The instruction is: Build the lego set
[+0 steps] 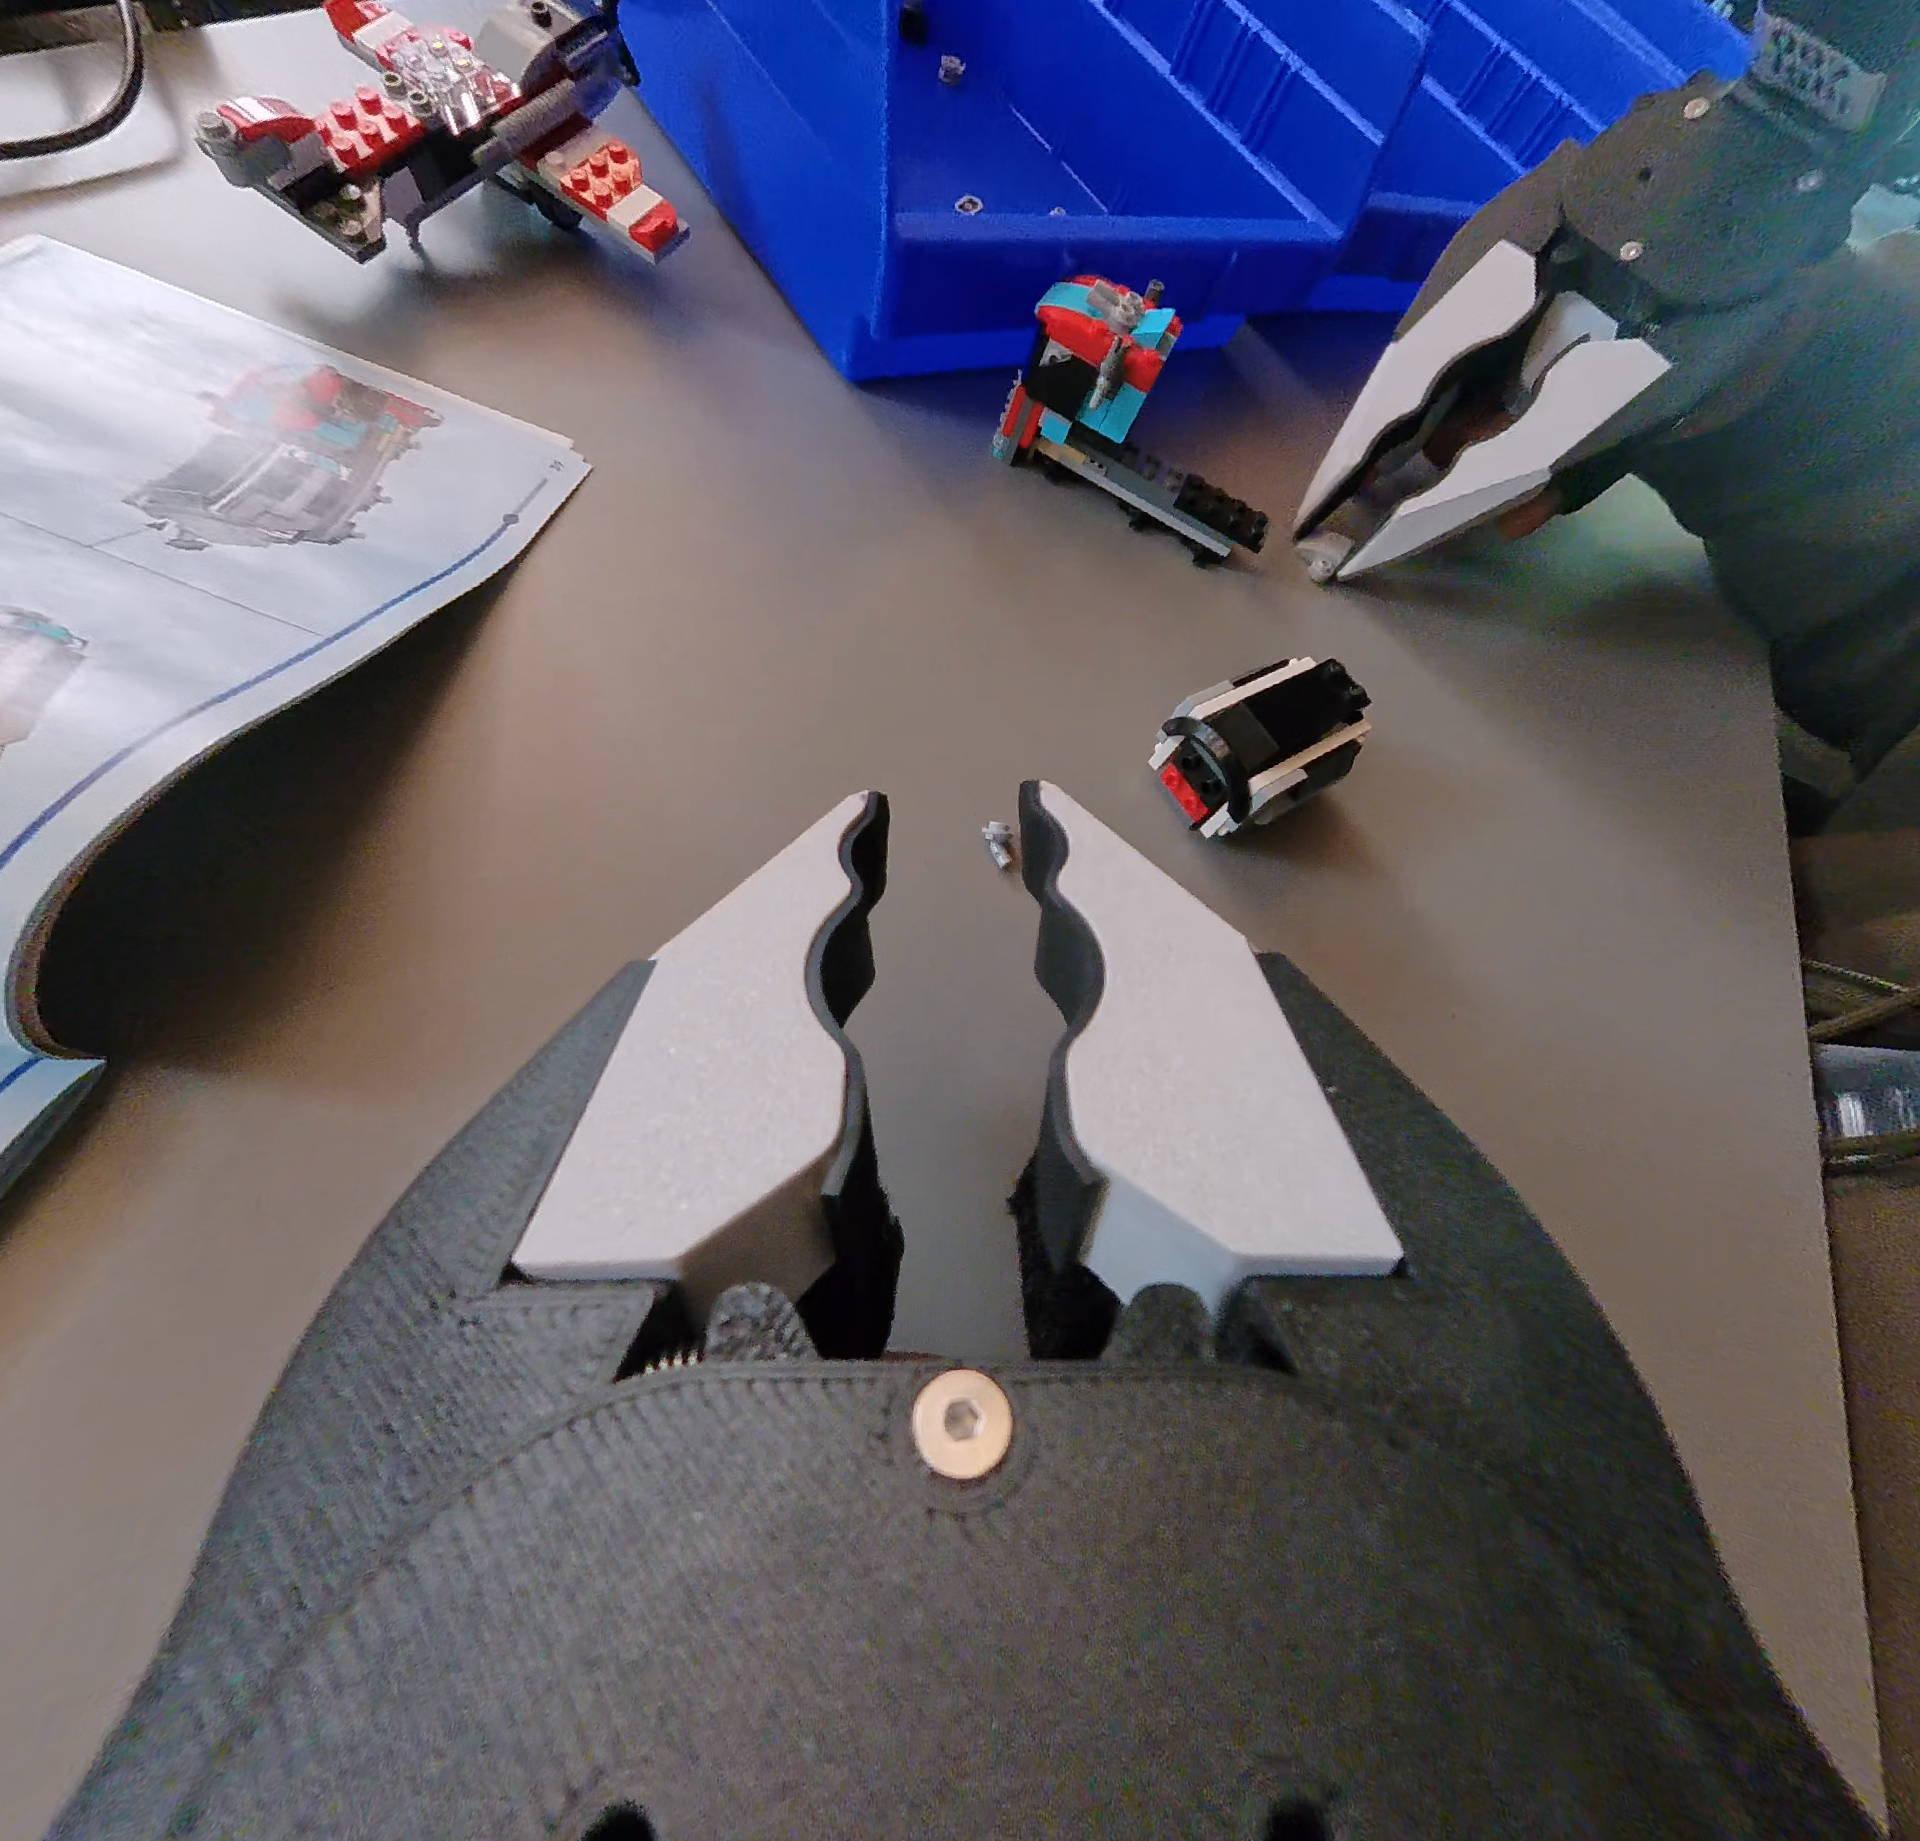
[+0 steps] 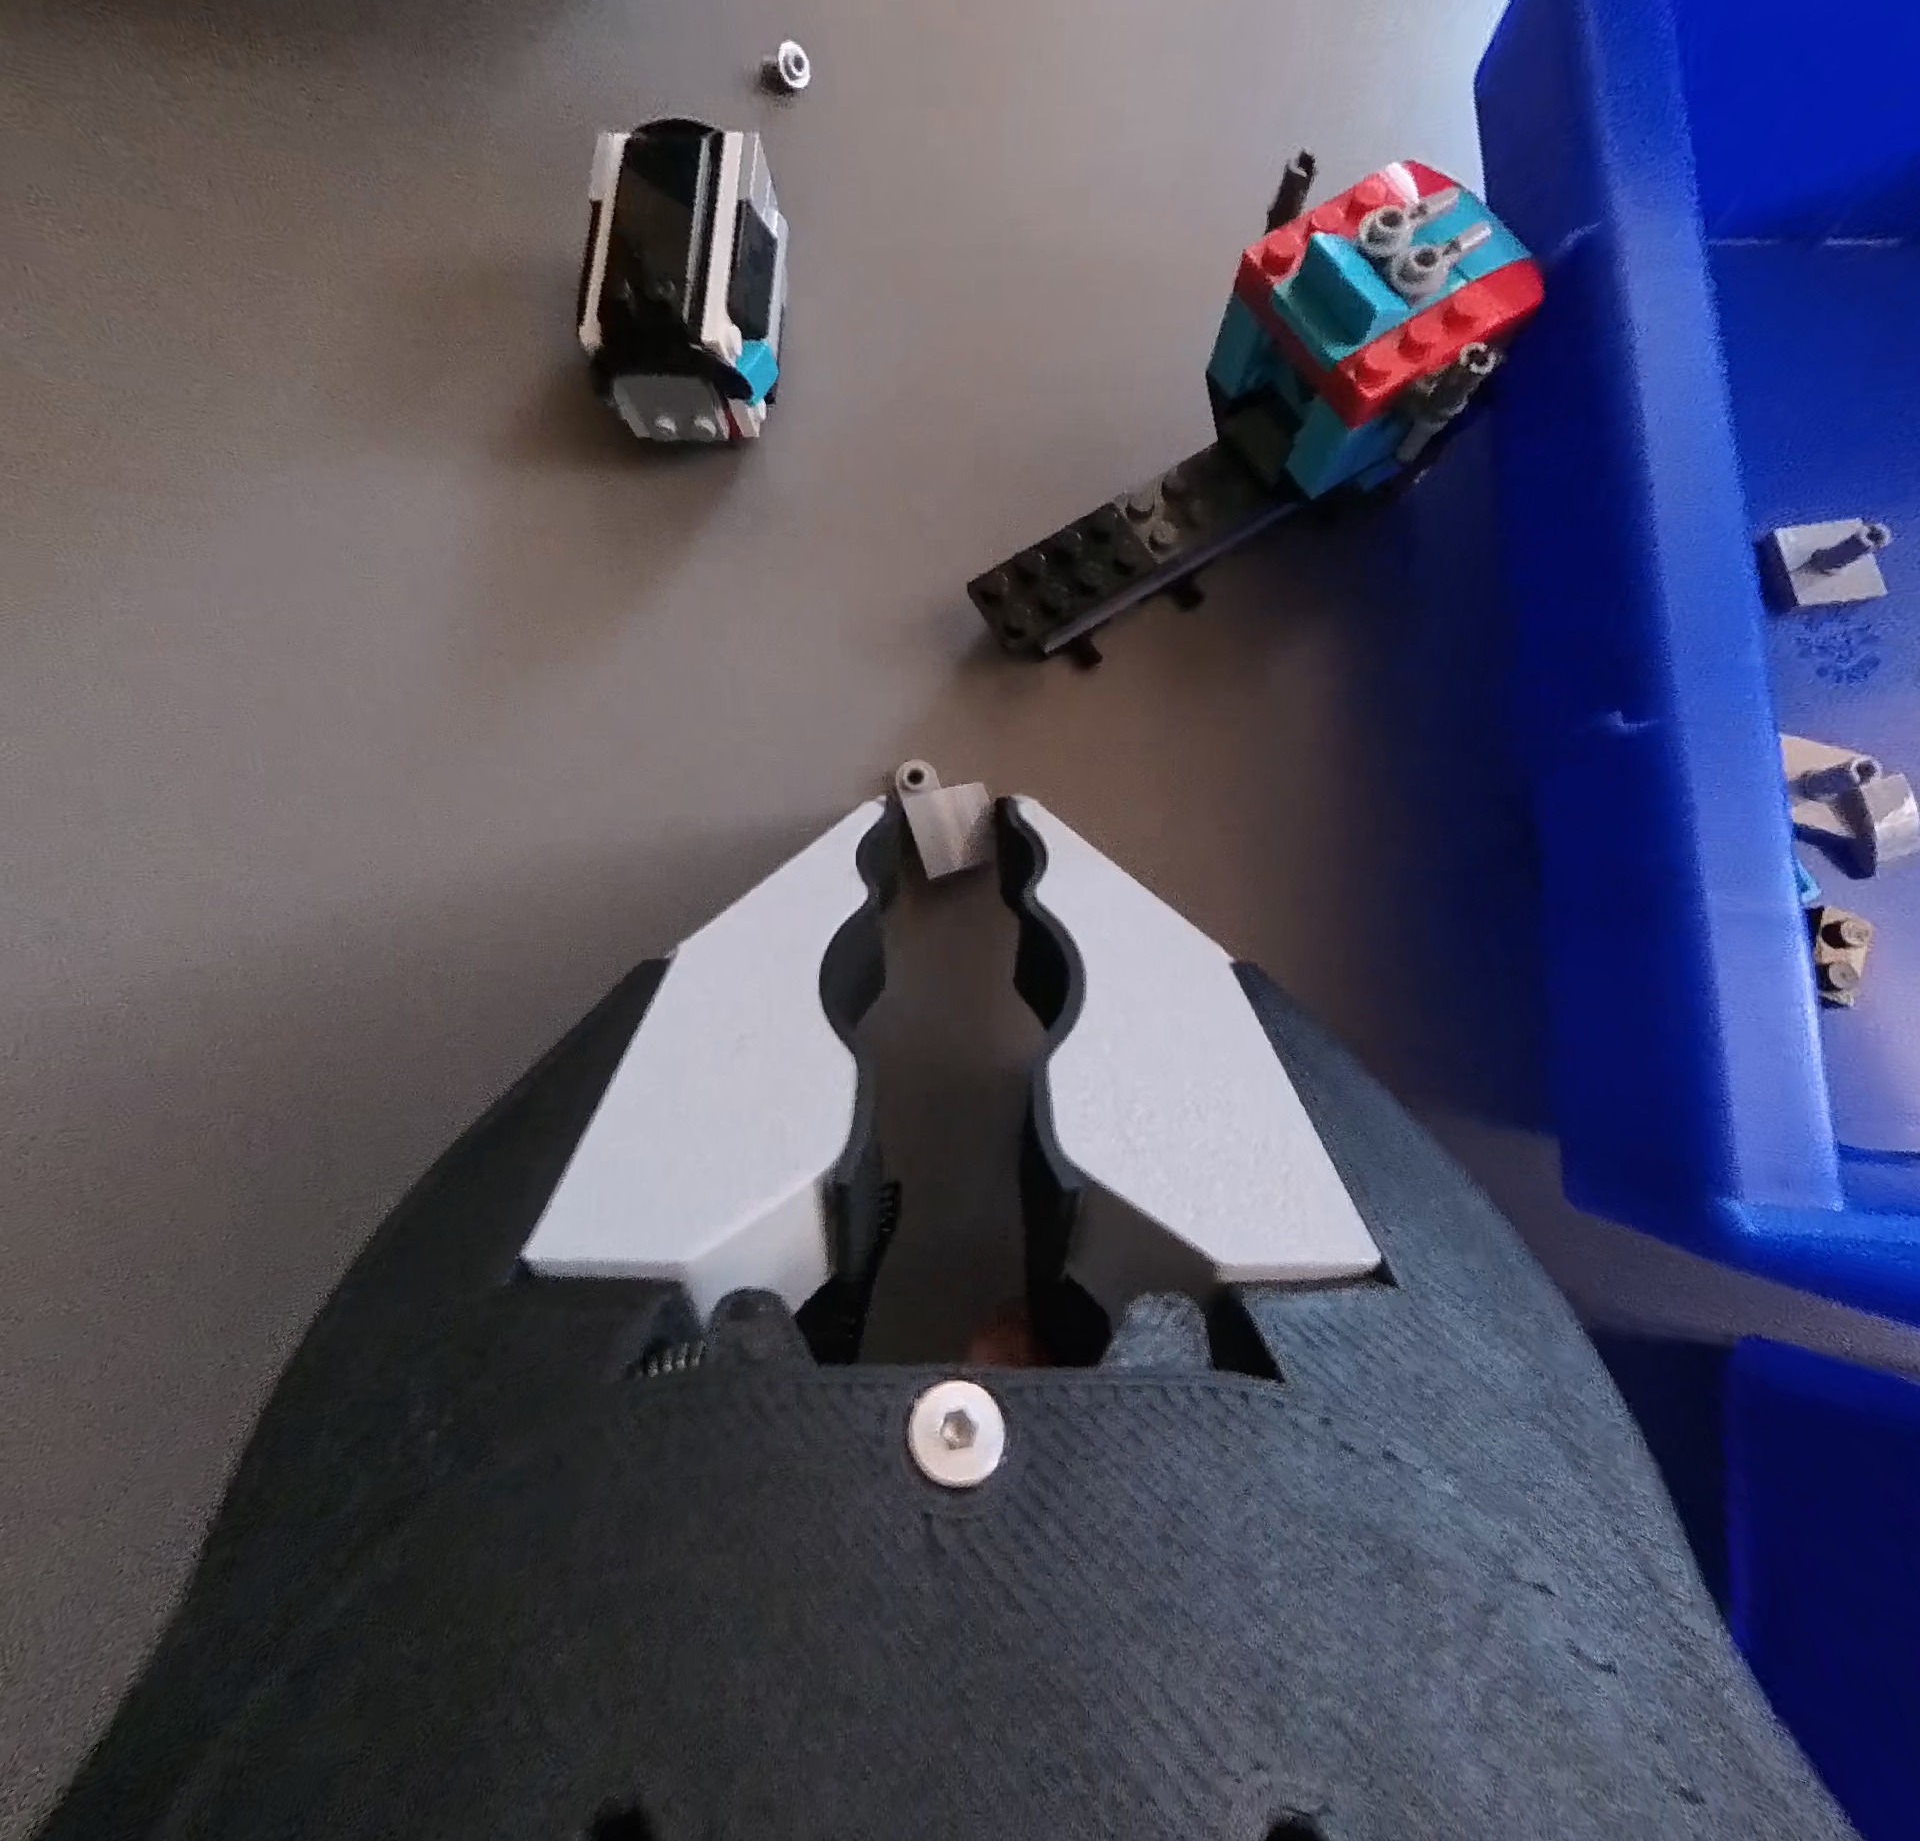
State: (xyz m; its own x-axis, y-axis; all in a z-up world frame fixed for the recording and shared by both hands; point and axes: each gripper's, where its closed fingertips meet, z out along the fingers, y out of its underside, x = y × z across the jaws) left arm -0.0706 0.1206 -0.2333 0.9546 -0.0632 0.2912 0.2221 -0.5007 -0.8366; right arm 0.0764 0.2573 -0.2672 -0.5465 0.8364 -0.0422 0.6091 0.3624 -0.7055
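The table (image 1: 727, 648) carries everything. Along its far edge stand blue bins (image 1: 1143, 129); the one in the right wrist view (image 2: 1662, 648) holds a few small grey pieces (image 2: 1823, 565), and another holds a couple of tiny dark bits. An open instruction booklet (image 1: 208, 503) lies at the left edge, a red and grey brick plane (image 1: 436, 129) beyond it.

Just beside the bins stands a red and teal brick build (image 2: 1361, 337) on a black plate. Nearer the right edge lies a black and white brick block (image 1: 1262, 747).

The right gripper (image 2: 940, 825) has its fingers closed on a small grey brick (image 2: 945, 830) down near the table. The brick sits askew at the very tips, so it could twist free.

The left gripper (image 1: 954, 815) hangs with fingers apart, gripping nothing; a tiny grey peg (image 1: 997, 841) lies just beside the right finger (image 1: 1143, 960), which could knock it away.
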